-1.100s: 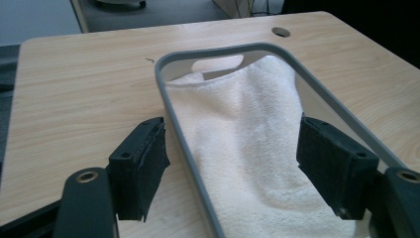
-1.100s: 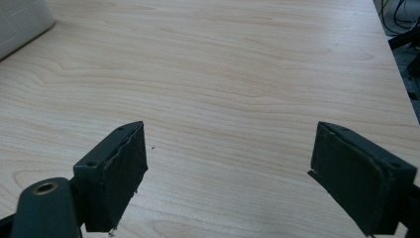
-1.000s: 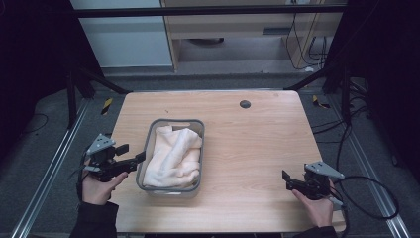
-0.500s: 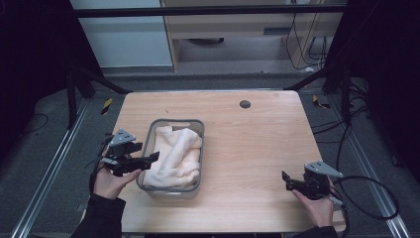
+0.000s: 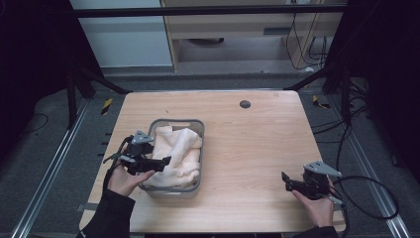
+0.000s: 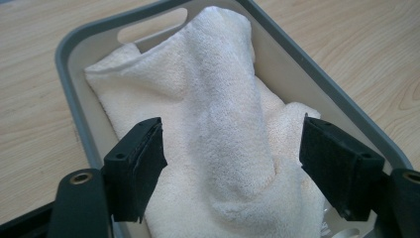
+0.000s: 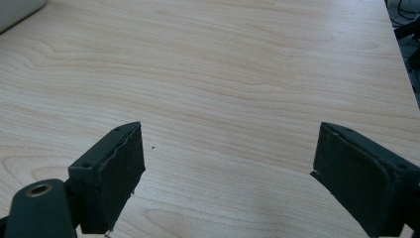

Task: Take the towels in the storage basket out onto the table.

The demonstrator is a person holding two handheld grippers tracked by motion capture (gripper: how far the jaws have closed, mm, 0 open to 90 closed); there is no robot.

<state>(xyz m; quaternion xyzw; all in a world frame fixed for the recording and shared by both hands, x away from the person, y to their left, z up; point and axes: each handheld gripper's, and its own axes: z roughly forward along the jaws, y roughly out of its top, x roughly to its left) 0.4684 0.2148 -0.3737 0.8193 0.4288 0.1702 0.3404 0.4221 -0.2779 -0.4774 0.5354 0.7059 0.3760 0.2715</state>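
- Over the grey basket (image 5: pixel 196 184), left claw (image 5: pixel 166 159) — jaws spread and just been widening, astride the cream towel (image 6: pixel 218 148) but not pinching it.
- Towel heaped inside basket, left half of desk (image 5: pixel 257 144).
- Right claw (image 5: pixel 284 180) released, low over bare desk, well apart.

A lab test bay: a bare wooden surface (image 5: pixel 257 144) framed by black metal struts (image 5: pixel 208 11), aluminium floor rails (image 5: pixel 47 173), trailing cables (image 5: pixel 369 191), hazard-striped tape (image 5: pixel 106 105).
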